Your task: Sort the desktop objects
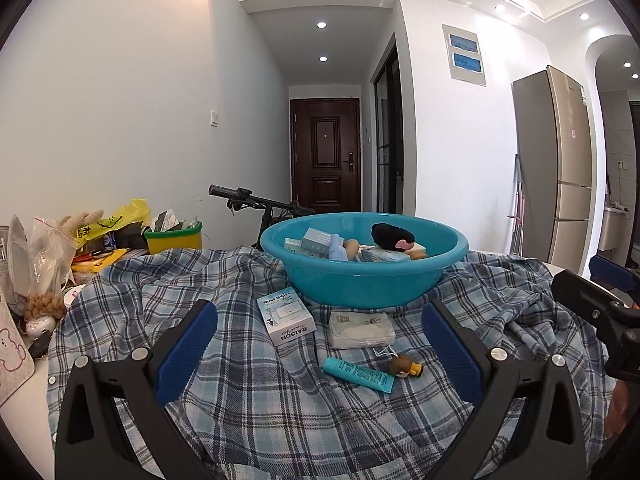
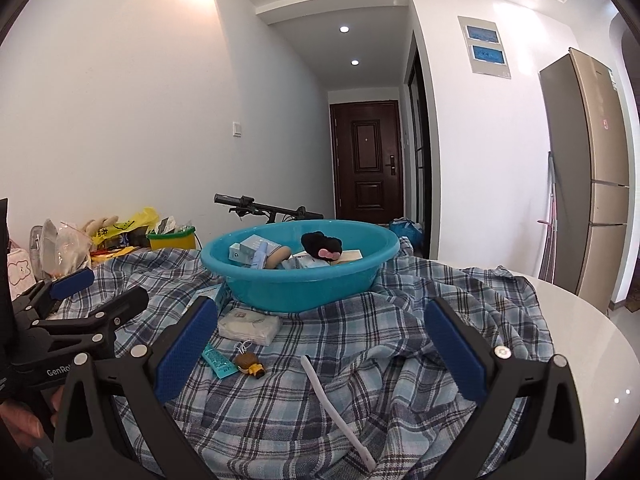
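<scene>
Both grippers wide apart, nothing between the pads. Left gripper (image 1: 320, 354) hovers over the plaid cloth (image 1: 256, 412), w/ the RAISON box (image 1: 286, 315), tissue pack (image 1: 361, 330), teal tube (image 1: 359, 374) and a small brown figurine (image 1: 405, 365) lying in the gap between its fingers as seen from its cam. Right gripper (image 2: 320, 346) hovers just beside it, toward the right edge of the cloth; a white strap (image 2: 340, 398) lies on the cloth between its fingers, running toward the near edge.

Teal basin (image 1: 362, 286) sits on the cloth toward the far edge, behind the loose items. Inside: pale blue boxes, a small bottle, a beige egg-shaped thing, and a black plush w/ pink bow (image 1: 392, 237) near the basin's right wall. RAISON box lies flat just in front of the basin's left side; tissue pack right beside it, close to the basin wall. Tube and figurine nearer the cam, close together; contact can't tell.

Far-left corner of the table: yellow-green bin (image 1: 174, 240), yellow bag, clear bags, plush toys. Bare white tabletop (image 2: 580, 320) shows at the right edge.
</scene>
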A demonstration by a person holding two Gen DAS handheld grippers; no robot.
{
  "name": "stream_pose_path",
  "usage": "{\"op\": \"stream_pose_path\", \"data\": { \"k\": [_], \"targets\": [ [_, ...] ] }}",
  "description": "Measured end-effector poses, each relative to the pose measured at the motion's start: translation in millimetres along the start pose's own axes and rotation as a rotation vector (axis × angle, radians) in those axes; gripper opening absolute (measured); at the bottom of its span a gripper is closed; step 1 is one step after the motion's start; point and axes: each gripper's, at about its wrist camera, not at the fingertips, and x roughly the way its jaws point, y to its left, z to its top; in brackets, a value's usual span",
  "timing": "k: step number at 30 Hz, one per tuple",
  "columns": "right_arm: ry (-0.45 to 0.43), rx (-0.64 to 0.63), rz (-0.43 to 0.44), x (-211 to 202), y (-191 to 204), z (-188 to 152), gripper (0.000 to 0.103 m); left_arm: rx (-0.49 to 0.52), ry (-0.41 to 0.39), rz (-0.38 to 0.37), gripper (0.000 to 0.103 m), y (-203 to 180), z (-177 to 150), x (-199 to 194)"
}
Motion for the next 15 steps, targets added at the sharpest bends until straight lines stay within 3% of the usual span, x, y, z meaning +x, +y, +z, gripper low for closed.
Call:
{"op": "stream_pose_path", "data": {
  "k": [5, 10, 15],
  "targets": [
    [0.025, -0.023, -0.031, -2.7, 2.7, -6.8, 0.103, -0.04, 0.002, 0.01, 0.103, 8.8, -2.7, -0.2],
    [0.133, -0.072, -0.012, 17.8, 12.0, -9.8, 0.103, -0.062, 0.006, 0.026, 0.103, 12.9, -3.3, 0.2],
    [0.095, -0.083, 0.011, 9.1, 14.2, -11.5, 0.103, -0.046, 0.028, -0.007, 0.103, 9.5, -4.4, 4.2]
  ]
}}
